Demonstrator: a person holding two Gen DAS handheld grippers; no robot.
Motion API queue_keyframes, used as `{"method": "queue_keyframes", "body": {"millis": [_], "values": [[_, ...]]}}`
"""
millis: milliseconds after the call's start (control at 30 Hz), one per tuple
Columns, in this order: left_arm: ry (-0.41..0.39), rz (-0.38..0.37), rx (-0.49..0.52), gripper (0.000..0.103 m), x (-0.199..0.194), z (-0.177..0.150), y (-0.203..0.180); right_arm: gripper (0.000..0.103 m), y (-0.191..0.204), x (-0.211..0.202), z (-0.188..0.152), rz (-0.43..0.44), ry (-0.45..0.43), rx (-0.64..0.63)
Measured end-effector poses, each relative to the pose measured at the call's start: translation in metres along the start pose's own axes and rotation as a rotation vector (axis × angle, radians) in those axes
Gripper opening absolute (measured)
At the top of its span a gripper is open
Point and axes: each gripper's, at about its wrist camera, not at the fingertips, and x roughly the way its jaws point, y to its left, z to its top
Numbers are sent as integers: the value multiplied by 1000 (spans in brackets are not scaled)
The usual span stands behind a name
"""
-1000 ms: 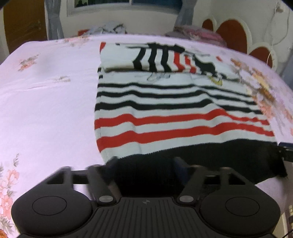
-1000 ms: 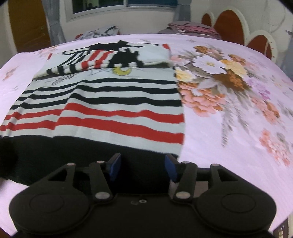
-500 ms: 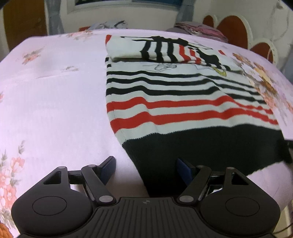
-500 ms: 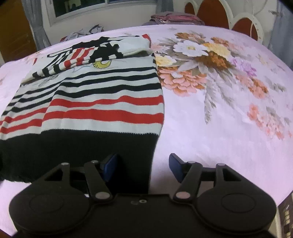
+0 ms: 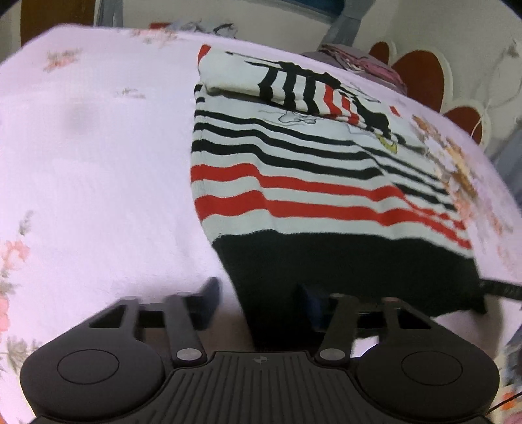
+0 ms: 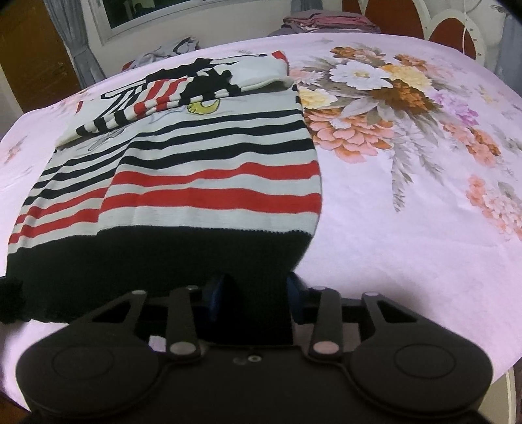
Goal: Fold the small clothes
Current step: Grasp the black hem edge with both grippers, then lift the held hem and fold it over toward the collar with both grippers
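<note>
A small striped sweater (image 5: 310, 182) lies flat on the bed, white with black and red stripes and a black hem, sleeves folded across its far end. It also shows in the right wrist view (image 6: 208, 182). My left gripper (image 5: 257, 300) is open, its fingers straddling the hem's near left corner. My right gripper (image 6: 256, 290) is open, its blue fingers around the hem's near right corner; the black hem (image 6: 182, 261) lies between them. Whether the pads touch the cloth is unclear.
The bed has a pink sheet (image 5: 98, 169) with a large flower print (image 6: 385, 98) right of the sweater. Piles of clothes (image 6: 326, 21) lie at the far edge by the headboard (image 5: 421, 75). A window and curtains are behind.
Both grippers have moved outward to the hem's two near corners and now sit lower and closer, with the hem between their fingers. The hem looks slightly raised. Both stay open.
</note>
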Motion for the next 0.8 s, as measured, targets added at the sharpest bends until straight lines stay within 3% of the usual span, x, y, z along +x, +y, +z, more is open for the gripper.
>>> {"method": "queue_keyframes", "body": {"millis": [133, 200, 267, 600, 800], "values": [[37, -56, -25, 31, 8, 4, -1, 24, 0, 2, 2, 22, 2, -26], [56, -96, -37, 8, 12, 6, -2, 15, 0, 3, 4, 38, 2, -29], [52, -117, -41, 8, 14, 8, -4, 11, 0, 1, 6, 52, -2, -28], [-71, -159, 37, 8, -3, 49, -23, 10, -2, -13, 34, 109, -73, -32], [-139, -165, 33, 8, -11, 74, -28, 10, -3, -25, 62, 135, -140, -37]]}}
